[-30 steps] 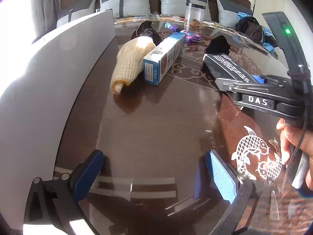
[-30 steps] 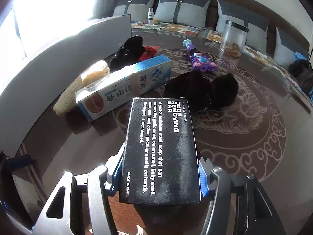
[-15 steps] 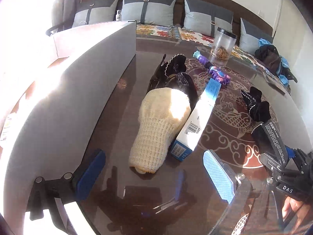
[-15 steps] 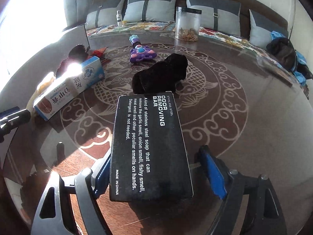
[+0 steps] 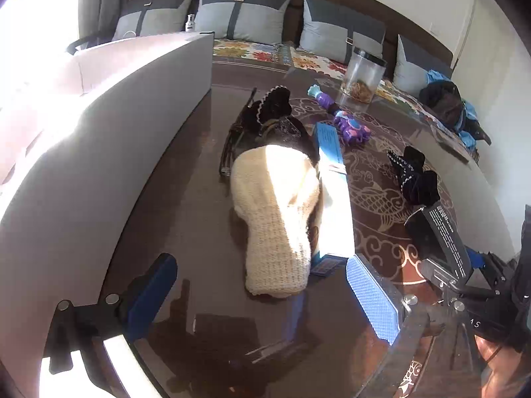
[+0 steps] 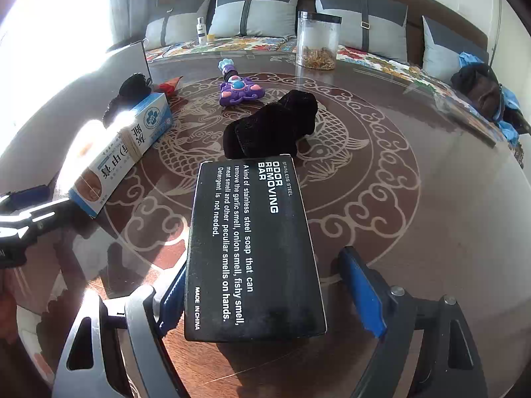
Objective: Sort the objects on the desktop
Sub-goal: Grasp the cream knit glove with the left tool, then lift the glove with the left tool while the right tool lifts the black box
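Between the right tongs [image 6: 265, 295], a black box [image 6: 254, 248] printed "ODOR REMOVING BAR" lies flat on the counter [image 6: 415, 232]. Jaws have just been opening: left pad at or against the box's left edge, right pad clear of it with a visible gap. Grip released; box rests on the glass, long axis pointing away from the camera.

Just past the box's far end: a black cloth [image 6: 272, 126], bunched, on the fish pattern. Further back, a purple toy [image 6: 239, 91]. Near the far edge, a clear jar [image 6: 317, 39] with a dark lid, brownish contents at the bottom.

Left of the box, well apart: a blue-white carton [image 6: 122, 152], lying on its side, half in hard sunlight.

Left tongs [image 5: 262, 298] spread wide, nothing between the pads, hovering over bare counter. Straight ahead of them, a cream knit piece [image 5: 275, 222] lies lengthwise, touching the carton [image 5: 332, 195] along its right side. Behind the knit, a dark lacy item [image 5: 272, 112], details hard to make out.

Along the left runs a grey panel [image 5: 99, 165], upright. A second black cloth [image 5: 415, 175] with white-dotted trim sits right of the carton, near the black box [image 5: 441, 235] as seen from the left camera.
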Motion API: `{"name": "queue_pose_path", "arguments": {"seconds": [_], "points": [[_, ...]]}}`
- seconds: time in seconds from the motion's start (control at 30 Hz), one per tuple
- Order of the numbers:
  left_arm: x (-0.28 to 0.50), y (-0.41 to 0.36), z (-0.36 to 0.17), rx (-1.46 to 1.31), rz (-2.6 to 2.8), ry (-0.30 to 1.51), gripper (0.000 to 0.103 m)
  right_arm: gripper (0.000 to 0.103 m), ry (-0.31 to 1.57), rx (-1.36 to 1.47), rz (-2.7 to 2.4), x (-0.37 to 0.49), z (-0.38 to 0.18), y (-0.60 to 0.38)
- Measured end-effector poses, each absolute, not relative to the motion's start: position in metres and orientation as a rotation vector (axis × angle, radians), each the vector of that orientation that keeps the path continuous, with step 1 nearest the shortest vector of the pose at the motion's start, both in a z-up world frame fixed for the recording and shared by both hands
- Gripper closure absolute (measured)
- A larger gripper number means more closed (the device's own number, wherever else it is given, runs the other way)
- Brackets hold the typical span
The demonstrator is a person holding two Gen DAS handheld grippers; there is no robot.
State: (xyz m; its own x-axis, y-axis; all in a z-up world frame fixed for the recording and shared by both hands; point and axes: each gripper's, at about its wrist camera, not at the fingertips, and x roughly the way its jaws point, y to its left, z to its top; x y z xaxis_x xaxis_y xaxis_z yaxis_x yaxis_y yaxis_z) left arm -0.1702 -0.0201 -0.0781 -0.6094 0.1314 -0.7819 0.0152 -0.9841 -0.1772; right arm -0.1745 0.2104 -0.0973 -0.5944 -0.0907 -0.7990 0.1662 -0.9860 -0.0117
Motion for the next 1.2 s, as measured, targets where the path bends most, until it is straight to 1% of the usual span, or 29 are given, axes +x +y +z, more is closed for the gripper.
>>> {"name": "queue_pose_path", "arguments": {"seconds": [0.1,0.17,0.23,0.3,0.4,0.43,0.47,0.5,0.53,0.63,0.67,0.7,0.73,0.8,0.9,0.93,0.97,1.0,1.03,1.07,1.1,1.13,1.2], "points": [[-0.184,-0.032,-0.076,-1.389,2.775,-0.323,0.002,0.019,0.128,1.336,-2.680,-0.175,-0.097,0.210],[-0.200,-0.030,-0.080,-1.439,2.769,-0.308,0.004,0.019,0.128,1.336,-2.680,-0.174,-0.097,0.210],[-0.218,-0.024,-0.090,-1.512,2.762,-0.268,0.003,0.019,0.128,1.336,-2.680,-0.174,-0.097,0.210],[-0.229,-0.022,-0.099,-1.557,2.744,-0.303,0.004,0.019,0.128,1.336,-2.680,-0.175,-0.097,0.210],[-0.242,0.006,-0.104,-1.565,2.719,-0.107,0.004,0.019,0.128,1.336,-2.679,-0.174,-0.097,0.210],[-0.244,0.013,-0.105,-1.554,2.714,-0.043,0.009,0.019,0.128,1.336,-2.679,-0.174,-0.097,0.210],[-0.245,0.016,-0.102,-1.534,2.725,-0.003,0.027,0.019,0.128,1.336,-2.679,-0.174,-0.097,0.210],[-0.243,0.017,-0.100,-1.499,2.735,0.008,0.040,0.019,0.129,1.336,-2.678,-0.174,-0.097,0.210],[-0.241,0.015,-0.097,-1.475,2.737,0.002,0.059,0.019,0.129,1.336,-2.678,-0.174,-0.097,0.210],[-0.224,0.002,-0.094,-1.447,2.726,-0.057,0.061,0.018,0.129,1.336,-2.678,-0.174,-0.097,0.210],[-0.213,-0.001,-0.094,-1.431,2.730,-0.059,0.061,0.012,0.127,1.344,-2.679,-0.175,-0.098,0.211],[-0.201,0.000,-0.095,-1.409,2.732,-0.038,0.061,0.000,0.120,1.378,-2.660,-0.178,-0.101,0.211],[-0.188,0.003,-0.096,-1.383,2.736,0.004,0.061,0.000,0.123,1.377,-2.661,-0.178,-0.101,0.210],[-0.170,0.009,-0.099,-1.333,2.759,0.071,0.058,0.000,0.126,1.376,-2.663,-0.180,-0.103,0.210],[-0.170,0.005,-0.099,-1.335,2.757,-0.004,0.047,0.000,0.128,1.377,-2.664,-0.180,-0.102,0.210],[-0.172,0.009,-0.100,-1.340,2.740,0.013,0.036,0.000,0.131,1.376,-2.665,-0.180,-0.102,0.210],[-0.173,0.016,-0.102,-1.352,2.728,0.076,0.022,0.000,0.130,1.377,-2.664,-0.180,-0.103,0.210],[-0.174,0.021,-0.102,-1.361,2.753,0.127,0.018,0.000,0.130,1.377,-2.664,-0.180,-0.103,0.210],[-0.175,0.020,-0.102,-1.370,2.767,0.130,0.011,0.000,0.130,1.376,-2.665,-0.180,-0.103,0.211],[-0.176,0.016,-0.103,-1.388,2.762,0.094,0.007,0.000,0.130,1.376,-2.665,-0.180,-0.103,0.211],[-0.176,0.008,-0.105,-1.404,2.747,0.017,0.005,0.000,0.131,1.376,-2.665,-0.181,-0.103,0.211],[-0.177,0.005,-0.104,-1.395,2.747,-0.005,0.004,0.000,0.130,1.376,-2.665,-0.181,-0.103,0.211],[-0.175,0.010,-0.107,-1.408,2.749,0.050,0.000,0.000,0.131,1.376,-2.665,-0.181,-0.103,0.211]]}}
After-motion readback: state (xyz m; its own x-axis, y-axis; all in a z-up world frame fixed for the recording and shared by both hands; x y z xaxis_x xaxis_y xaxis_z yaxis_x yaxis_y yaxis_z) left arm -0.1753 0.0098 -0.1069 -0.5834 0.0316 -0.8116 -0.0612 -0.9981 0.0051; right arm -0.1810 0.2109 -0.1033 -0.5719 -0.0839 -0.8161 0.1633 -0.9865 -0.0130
